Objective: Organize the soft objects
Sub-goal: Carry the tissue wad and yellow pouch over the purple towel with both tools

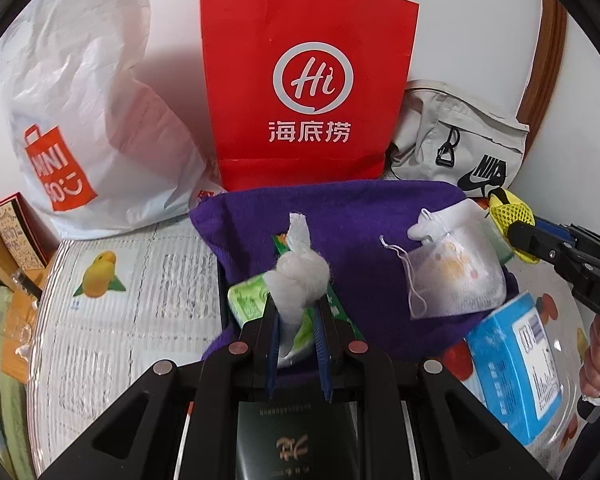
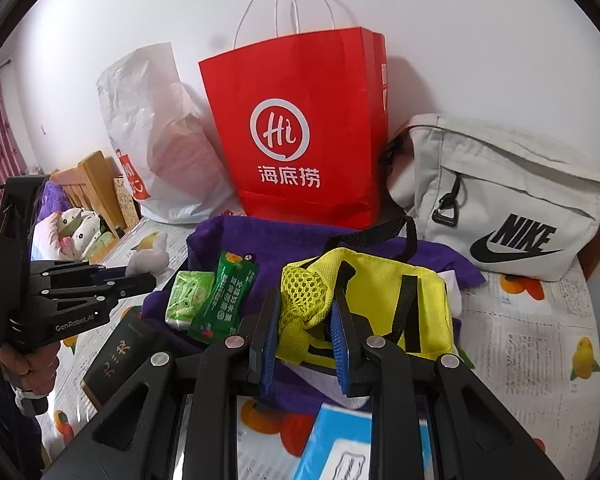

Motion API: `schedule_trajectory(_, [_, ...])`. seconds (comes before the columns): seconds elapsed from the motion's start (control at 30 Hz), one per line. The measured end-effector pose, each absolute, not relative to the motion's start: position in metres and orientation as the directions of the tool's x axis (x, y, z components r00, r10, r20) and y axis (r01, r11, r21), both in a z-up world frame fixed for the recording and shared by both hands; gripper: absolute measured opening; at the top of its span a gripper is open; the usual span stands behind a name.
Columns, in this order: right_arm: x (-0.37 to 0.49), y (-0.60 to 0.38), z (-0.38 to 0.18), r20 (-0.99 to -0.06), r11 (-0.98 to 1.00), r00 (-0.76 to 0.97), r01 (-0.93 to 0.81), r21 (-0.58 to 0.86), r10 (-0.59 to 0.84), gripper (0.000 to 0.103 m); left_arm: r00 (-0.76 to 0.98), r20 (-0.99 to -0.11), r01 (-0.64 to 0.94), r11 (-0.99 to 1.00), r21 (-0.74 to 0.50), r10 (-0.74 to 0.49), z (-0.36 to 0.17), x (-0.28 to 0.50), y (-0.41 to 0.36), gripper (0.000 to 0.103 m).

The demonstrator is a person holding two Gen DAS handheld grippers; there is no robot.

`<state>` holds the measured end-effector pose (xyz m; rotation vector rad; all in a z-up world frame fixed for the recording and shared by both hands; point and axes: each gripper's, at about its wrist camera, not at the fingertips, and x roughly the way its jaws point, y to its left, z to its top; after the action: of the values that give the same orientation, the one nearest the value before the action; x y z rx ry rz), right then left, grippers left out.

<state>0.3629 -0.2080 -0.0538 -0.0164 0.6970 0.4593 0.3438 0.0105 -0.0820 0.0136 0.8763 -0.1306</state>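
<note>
My left gripper (image 1: 296, 312) is shut on a white crumpled tissue (image 1: 298, 272), held above a purple towel (image 1: 364, 208). It also shows at the left of the right wrist view (image 2: 140, 276), holding the tissue (image 2: 150, 258). My right gripper (image 2: 306, 316) is shut on the mesh edge of a yellow pouch (image 2: 380, 300) with black straps, lying on the purple towel (image 2: 260, 240). It shows at the right of the left wrist view (image 1: 516, 228). A white drawstring pouch (image 1: 456, 264) lies on the towel.
A green tissue pack (image 2: 190, 294) and green snack packet (image 2: 228, 292) lie on the towel. A red paper bag (image 2: 304, 136), white plastic bag (image 2: 160, 140) and grey Nike bag (image 2: 500, 200) stand behind. A blue box (image 1: 516, 364) and dark box (image 2: 120, 356) lie nearby.
</note>
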Motion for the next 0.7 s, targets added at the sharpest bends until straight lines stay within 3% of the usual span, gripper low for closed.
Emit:
schedule_trajectory(0.53, [0.409, -0.199, -0.060, -0.654, 0.898, 0.643, -0.419, 0.135, 0.398, 0.024, 0.628, -0.769, 0.155, 0.988, -0.027, -0.120, -0.083, 0.391, -0.007, 0.016])
schedule_trajectory(0.7, [0.421, -0.196, -0.065, -0.666, 0.897, 0.628, -0.416, 0.151, 0.403, 0.025, 0.619, -0.764, 0.181, 0.980, -0.088, -0.183, -0.084, 0.403, -0.011, 0.016])
